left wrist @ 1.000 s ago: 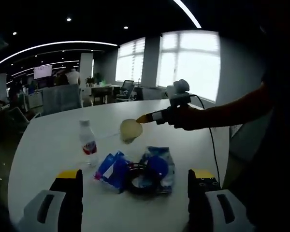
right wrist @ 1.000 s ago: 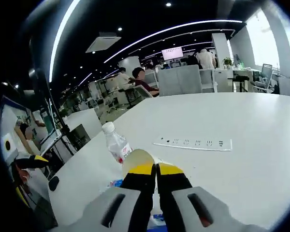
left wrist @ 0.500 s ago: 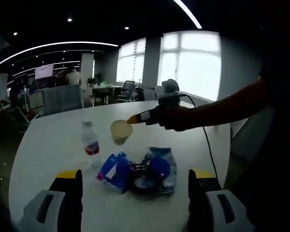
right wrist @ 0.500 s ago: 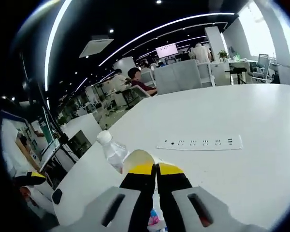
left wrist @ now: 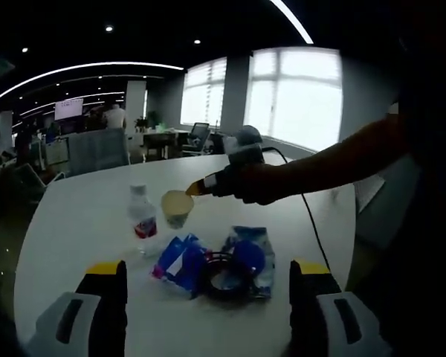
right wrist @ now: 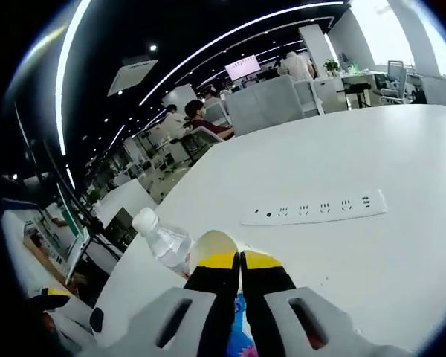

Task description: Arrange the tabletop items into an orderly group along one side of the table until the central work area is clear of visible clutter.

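In the left gripper view my left gripper (left wrist: 208, 272) stands open near the table's front edge, nothing between its jaws. Just beyond it lie two blue snack bags (left wrist: 180, 260) (left wrist: 249, 254) with a black tape roll (left wrist: 221, 274) resting on them. A clear water bottle (left wrist: 142, 217) with a red label stands upright behind them. My right gripper (left wrist: 197, 187) comes in from the right, shut on the rim of a pale paper cup (left wrist: 176, 207) right beside the bottle. In the right gripper view the right gripper (right wrist: 240, 260) pinches the cup (right wrist: 212, 243), with the bottle (right wrist: 162, 242) to its left.
The white round table (left wrist: 74, 216) stretches far behind the items. A white power strip (right wrist: 316, 210) lies flat on it beyond the cup. A blue bag (right wrist: 240, 343) shows under the right jaws. Office desks, chairs and people fill the background.
The right gripper has carried the cup leftward and lower, now close beside the water bottle. The left gripper has stayed in place, still open.
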